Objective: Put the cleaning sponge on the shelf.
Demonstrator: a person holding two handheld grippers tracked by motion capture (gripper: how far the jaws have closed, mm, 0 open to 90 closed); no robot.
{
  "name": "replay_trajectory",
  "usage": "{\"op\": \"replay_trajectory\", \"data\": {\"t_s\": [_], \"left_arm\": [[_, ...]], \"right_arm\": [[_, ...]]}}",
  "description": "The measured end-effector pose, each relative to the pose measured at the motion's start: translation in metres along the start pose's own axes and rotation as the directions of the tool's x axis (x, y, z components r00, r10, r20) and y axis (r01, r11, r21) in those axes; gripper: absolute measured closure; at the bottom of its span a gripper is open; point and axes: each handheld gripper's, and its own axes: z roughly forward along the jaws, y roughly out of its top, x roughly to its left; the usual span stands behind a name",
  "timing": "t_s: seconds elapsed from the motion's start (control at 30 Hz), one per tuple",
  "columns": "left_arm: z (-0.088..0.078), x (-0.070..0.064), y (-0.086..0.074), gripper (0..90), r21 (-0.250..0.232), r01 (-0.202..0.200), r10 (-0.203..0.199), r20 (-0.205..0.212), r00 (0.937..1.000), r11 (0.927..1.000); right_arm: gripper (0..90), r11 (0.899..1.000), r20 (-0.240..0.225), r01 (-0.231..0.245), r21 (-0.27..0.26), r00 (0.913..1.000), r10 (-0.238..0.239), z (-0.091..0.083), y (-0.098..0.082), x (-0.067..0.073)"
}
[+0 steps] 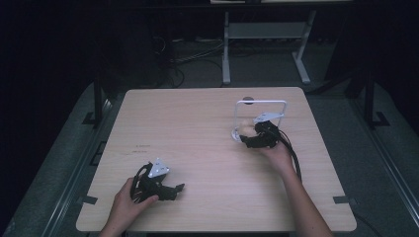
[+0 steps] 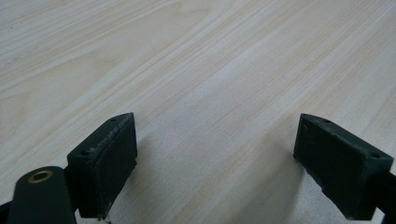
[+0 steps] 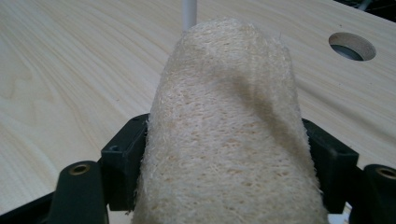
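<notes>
Hands come in low over the near edge: the left gripper (image 1: 173,189) rests on the bare counter (image 1: 207,148), jaws wide apart and empty. Farther in, the right gripper (image 1: 245,138) is clamped on a tan loofah sponge (image 3: 224,135), held beside a white wire stand (image 1: 261,103). I would keep that squeeze gentle, since the sponge looks soft, and steer clear of the stand's thin post. Beyond the pale wood counter, with its round cable hole (image 3: 352,45), lie grey carpet and a white desk frame (image 1: 226,54) in a dark room.

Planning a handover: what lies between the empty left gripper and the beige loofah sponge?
Bare wood tabletop, per the high view, between left gripper and loofah sponge.
</notes>
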Motion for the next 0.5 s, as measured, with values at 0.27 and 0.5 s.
{"op": "replay_trajectory", "data": {"t_s": [0.27,0.5], "left_arm": [[0.000,0.000,0.000,12.8,0.000,0.003,-0.003,0.001,1.0000,1.0000],[0.000,0.000,0.000,12.8,0.000,0.003,-0.003,0.001,1.0000,1.0000]], "right_arm": [[27.1,1.000,0.004,-0.013,0.011,0.9999,0.013,0.012,-0.002,-0.004],[27.1,1.000,0.005,-0.011,0.024,0.9999,0.011,0.018,-0.005,-0.006]]}}
